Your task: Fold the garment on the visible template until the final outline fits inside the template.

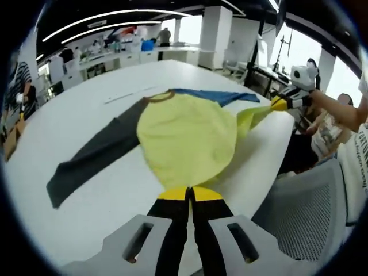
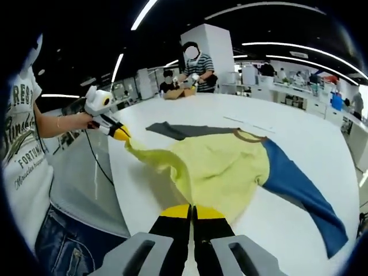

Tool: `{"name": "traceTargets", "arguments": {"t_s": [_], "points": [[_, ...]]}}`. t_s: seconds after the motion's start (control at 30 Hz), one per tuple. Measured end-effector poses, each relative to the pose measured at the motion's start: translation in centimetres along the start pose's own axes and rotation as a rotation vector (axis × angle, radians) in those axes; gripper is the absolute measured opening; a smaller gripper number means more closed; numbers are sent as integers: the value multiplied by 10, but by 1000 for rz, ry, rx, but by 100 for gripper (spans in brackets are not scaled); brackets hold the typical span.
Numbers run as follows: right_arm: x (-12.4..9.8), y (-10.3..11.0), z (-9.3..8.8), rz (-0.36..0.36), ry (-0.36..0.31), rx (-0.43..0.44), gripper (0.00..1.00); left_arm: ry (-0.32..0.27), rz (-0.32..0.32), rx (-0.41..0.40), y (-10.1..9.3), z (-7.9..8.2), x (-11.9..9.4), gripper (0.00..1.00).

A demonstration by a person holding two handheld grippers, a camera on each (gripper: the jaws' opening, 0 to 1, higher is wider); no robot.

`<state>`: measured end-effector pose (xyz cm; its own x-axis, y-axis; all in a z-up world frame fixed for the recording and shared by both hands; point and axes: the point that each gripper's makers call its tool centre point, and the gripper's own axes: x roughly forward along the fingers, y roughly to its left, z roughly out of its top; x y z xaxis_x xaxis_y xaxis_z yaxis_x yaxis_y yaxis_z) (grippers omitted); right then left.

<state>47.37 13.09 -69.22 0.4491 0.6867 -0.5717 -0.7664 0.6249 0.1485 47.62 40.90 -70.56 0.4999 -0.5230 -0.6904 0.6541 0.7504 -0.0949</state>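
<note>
While pinching the yellow hem, both closed: left gripper (image 1: 190, 194) and right gripper (image 2: 192, 213), each clamped on the garment (image 1: 187, 138) near the worktop (image 1: 86, 123) edge, presumably stretching it flat before folding; grey sleeve (image 1: 92, 158) and blue sleeve (image 2: 299, 190) spread outward from that hem

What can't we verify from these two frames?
- Template: the left gripper view shows a faint line on the white table beyond the shirt; its outline is too faint to trace.
- Hem: in both views each gripper's closed jaws cover the edge they pinch, left gripper, right gripper.
- Shirt underside: hidden by the yellow body in both views.
- Blue sleeve: partly tucked behind the yellow body in the left gripper view.
</note>
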Motion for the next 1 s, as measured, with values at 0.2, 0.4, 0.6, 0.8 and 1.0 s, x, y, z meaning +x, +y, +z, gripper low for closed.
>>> {"name": "traceTargets", "arguments": {"t_s": [0.2,0.4,0.6,0.8,1.0], "points": [[4,5,-23,-3,66,-10,0,76,1,48,-5,-24,6,0],[6,7,-38,-4,103,-3,0,121,-12,26,-11,-40,10,0],[6,7,-63,-15,194,-57,0,161,-13,51,-15,-55,15,0],[6,8,-79,-22,241,-71,0,203,-7,87,-16,-66,18,0],[6,11,-91,-23,288,-105,0,229,-16,101,-20,-74,21,0]]}}
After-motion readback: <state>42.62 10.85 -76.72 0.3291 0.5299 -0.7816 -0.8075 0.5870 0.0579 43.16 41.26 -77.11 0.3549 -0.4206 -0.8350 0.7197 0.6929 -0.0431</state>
